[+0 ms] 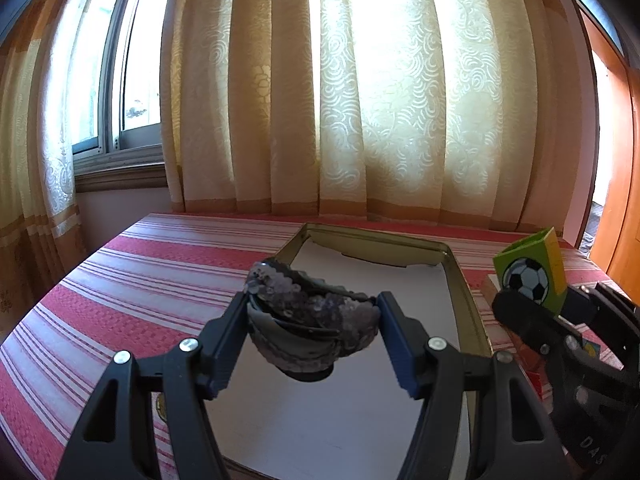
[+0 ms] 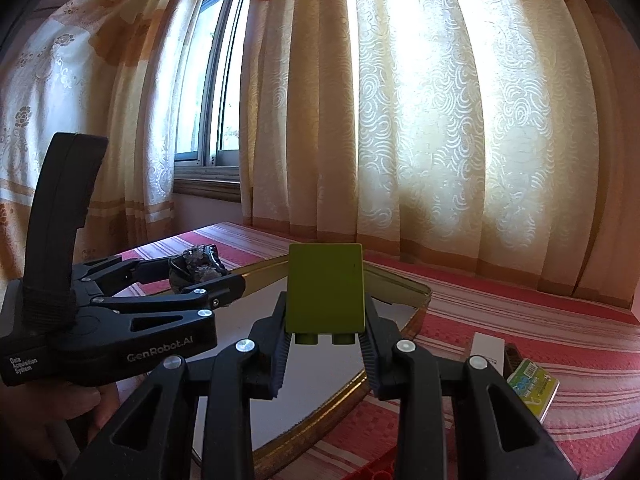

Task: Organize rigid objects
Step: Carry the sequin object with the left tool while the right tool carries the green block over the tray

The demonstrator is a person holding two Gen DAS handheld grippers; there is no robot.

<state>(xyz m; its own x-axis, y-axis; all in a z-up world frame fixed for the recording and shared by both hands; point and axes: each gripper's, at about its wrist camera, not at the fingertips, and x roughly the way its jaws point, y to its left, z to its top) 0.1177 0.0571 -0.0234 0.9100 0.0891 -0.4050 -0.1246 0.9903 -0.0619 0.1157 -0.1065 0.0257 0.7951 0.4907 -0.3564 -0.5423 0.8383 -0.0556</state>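
Note:
My left gripper (image 1: 312, 312) is shut on a dark sequined hair accessory (image 1: 308, 316) and holds it above the gold-rimmed tray (image 1: 466, 284) with its white liner. It also shows in the right wrist view (image 2: 196, 262), between the left gripper's fingers (image 2: 208, 292). My right gripper (image 2: 325, 308) is shut on a green block (image 2: 326, 288) with a football picture on one face (image 1: 526, 278), held over the tray's right part (image 2: 420, 292).
The tray lies on a table with a red and white striped cloth (image 1: 160, 264). Small boxes and a green-yellow packet (image 2: 532, 388) lie on the cloth right of the tray. Curtains and a window (image 1: 132, 80) stand behind the table.

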